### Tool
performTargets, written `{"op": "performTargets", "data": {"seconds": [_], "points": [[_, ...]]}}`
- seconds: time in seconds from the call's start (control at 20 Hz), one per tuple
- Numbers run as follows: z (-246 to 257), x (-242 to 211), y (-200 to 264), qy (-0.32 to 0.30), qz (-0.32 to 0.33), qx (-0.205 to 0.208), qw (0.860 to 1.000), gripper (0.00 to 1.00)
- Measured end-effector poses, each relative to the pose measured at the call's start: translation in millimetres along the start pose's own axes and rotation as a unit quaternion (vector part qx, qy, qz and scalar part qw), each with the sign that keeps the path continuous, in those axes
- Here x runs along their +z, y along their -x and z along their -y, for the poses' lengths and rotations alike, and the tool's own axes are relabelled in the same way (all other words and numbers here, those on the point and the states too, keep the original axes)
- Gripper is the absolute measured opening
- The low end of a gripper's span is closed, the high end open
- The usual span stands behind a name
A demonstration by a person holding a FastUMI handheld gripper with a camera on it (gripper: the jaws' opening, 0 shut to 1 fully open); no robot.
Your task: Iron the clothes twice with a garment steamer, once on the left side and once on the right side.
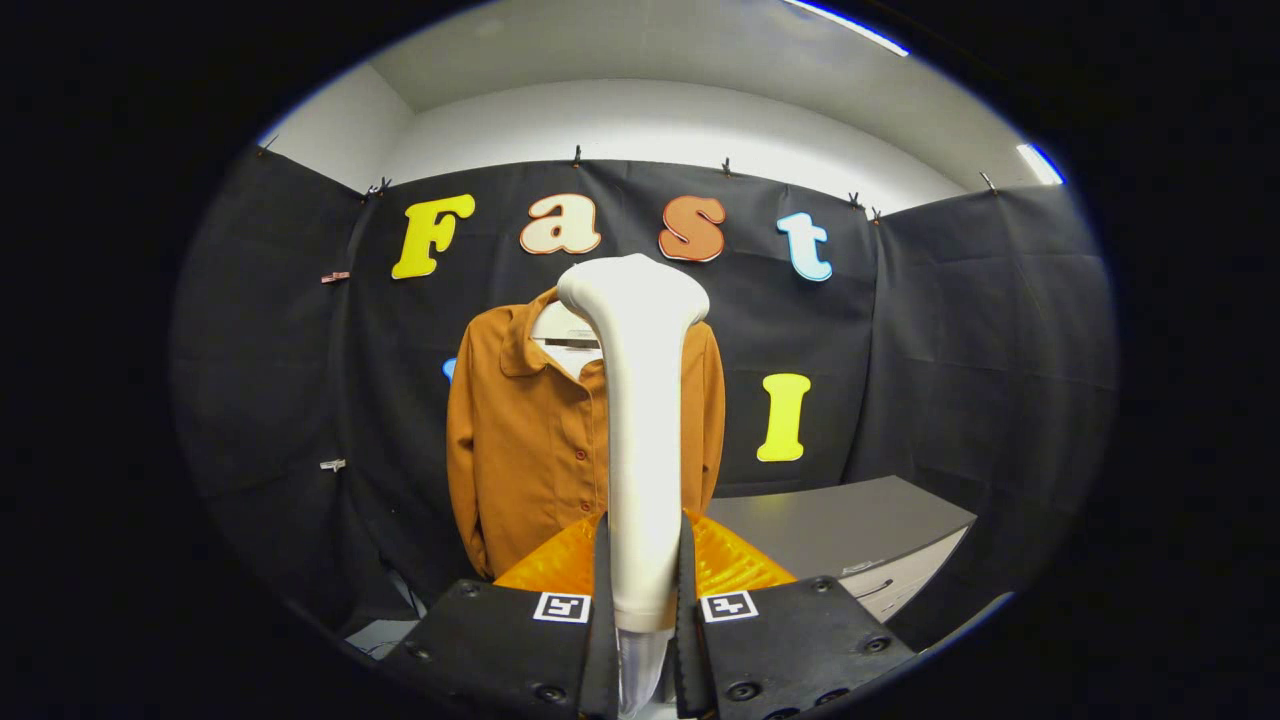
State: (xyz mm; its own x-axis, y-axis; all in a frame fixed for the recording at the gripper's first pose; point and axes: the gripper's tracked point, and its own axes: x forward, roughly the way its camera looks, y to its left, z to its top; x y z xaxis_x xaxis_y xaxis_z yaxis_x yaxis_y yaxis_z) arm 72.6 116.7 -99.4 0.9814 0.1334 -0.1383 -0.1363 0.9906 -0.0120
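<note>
Steamer (640, 420) upright, clamped in level hand-held gripper (640, 600).

We saw black cloth walls (930, 330) clipped up all around, a white wall (650, 120) and ceiling above them with light strips (1040, 163) at two o'clock, and a grey cabinet (850, 530) at four o'clock.

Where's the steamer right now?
The garment steamer stands upright, clamped between the gripper fingers, its head raised before the brown shirt hanging just beyond.
</note>
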Motion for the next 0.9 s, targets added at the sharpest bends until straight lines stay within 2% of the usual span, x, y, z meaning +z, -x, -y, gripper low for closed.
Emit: {"op": "performTargets", "data": {"seconds": [0.9], "points": [[28.3, 13.8, 3.9, -0.011, 0.013, -0.008, 1.0, 0.25]]}}
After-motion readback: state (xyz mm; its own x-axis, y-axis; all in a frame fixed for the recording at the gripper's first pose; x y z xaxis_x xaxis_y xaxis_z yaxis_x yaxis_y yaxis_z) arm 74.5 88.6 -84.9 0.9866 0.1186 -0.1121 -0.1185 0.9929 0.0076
